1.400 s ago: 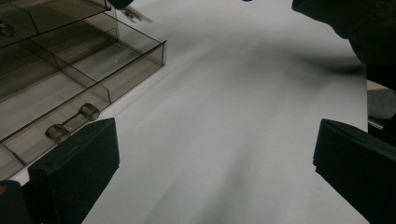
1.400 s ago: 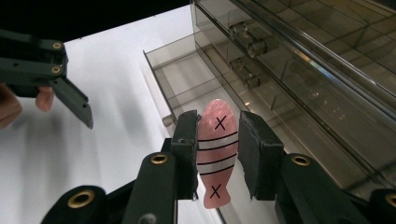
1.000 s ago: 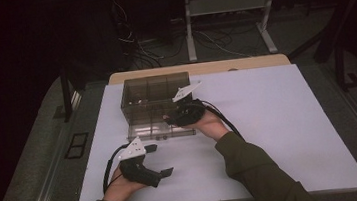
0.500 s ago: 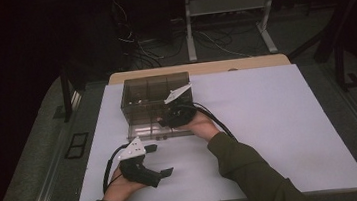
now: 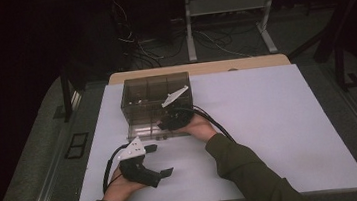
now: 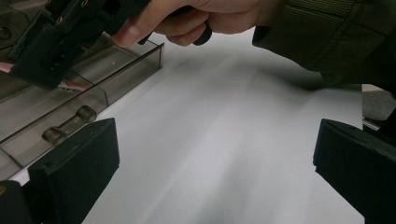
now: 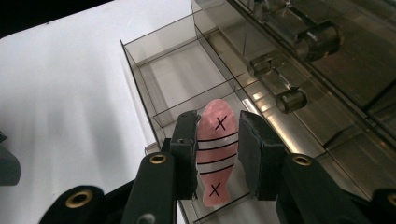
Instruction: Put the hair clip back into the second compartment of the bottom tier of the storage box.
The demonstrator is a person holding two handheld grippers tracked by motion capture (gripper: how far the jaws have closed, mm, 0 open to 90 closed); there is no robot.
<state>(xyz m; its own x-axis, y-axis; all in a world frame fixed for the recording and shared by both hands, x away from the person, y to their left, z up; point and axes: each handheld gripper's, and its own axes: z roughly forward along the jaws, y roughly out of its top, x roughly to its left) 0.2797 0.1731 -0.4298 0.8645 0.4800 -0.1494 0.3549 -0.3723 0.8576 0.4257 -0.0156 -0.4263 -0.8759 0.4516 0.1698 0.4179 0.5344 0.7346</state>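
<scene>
Pink fish-shaped piece (image 7: 215, 151), marked with black stripes and two crosses, is clamped between the jaws of the right gripper (image 7: 217, 156) in the lower centre of the right gripper view. It is held over an open drawer (image 7: 187, 88) that is pulled out of the smoky transparent drawer box (image 5: 156, 95); whether the piece touches the drawer floor cannot be told. In the high view this box is seen in the upper left part of the white table (image 5: 279, 120). The left gripper (image 5: 166, 172) is rested in the lower left of that view, well apart from the box, and its jaws are spread wide with nothing between them.
</scene>
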